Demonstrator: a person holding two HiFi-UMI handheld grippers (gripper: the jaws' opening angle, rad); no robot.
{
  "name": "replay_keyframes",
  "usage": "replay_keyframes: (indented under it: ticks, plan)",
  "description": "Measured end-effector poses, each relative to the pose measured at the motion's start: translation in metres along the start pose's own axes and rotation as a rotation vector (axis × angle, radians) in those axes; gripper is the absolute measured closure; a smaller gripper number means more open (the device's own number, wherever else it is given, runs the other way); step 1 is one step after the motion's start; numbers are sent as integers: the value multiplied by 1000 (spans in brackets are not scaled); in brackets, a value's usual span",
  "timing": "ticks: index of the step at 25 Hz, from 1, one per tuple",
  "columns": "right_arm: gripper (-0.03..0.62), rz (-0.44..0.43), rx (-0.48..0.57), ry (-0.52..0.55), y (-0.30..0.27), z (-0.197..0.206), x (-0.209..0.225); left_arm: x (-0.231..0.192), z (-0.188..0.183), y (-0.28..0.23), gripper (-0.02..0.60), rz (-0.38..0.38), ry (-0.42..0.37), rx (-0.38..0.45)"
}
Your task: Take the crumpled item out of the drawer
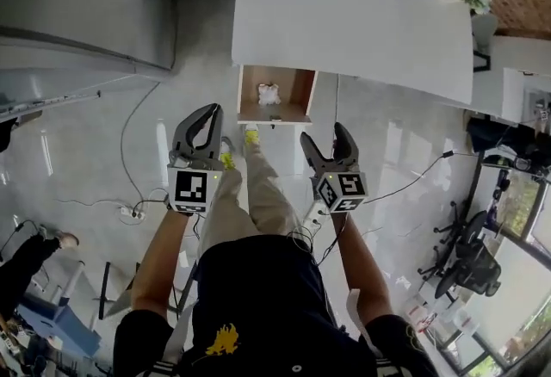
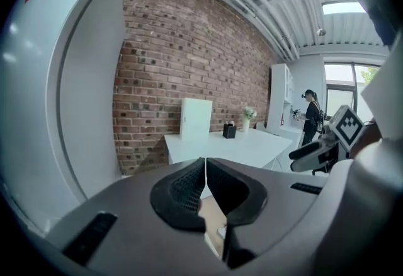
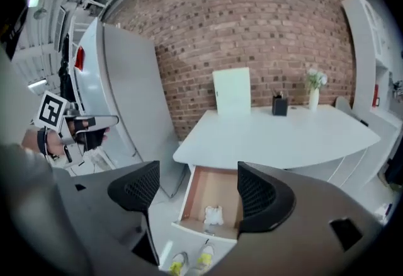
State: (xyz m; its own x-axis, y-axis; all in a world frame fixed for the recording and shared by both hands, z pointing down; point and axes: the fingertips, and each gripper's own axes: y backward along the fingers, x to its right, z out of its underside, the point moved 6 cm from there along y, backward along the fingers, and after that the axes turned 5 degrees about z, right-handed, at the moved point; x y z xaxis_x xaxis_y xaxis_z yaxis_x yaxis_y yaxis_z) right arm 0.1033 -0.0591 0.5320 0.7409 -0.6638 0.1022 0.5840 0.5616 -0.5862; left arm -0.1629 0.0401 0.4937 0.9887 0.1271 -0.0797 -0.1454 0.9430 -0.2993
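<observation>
The person is standing before a white rounded table and holding both tools out over the glossy pale floor. The left gripper is showing its two black ribbed jaws pressed together, with nothing caught between them. The right gripper is holding its jaws wide apart and empty, and its own view is looking down between them at the open light-brown wooden drawer under the table's near edge. The crumpled white item is lying on the drawer's floor, toward its front panel and well apart from both grippers. The person's yellow-green shoes are standing just in front of the drawer. A small black box and a white vase of flowers are sitting at the table's far side, near the red brick wall
</observation>
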Motion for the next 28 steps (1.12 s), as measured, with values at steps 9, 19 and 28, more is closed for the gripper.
replay_keyframes:
  ticks: [9, 19, 28]
  plan:
    - [198, -41, -380, 4, -189, 149, 51, -26, 109, -83, 558, -97, 141, -157]
    - [198, -122, -605, 157, -329, 255, 50, -34, 191, -136, 560, -109, 86, -206]
    - [203, -116, -774, 265, -376, 292, 40, -36, 203, -127, 559, -139, 127, -238]
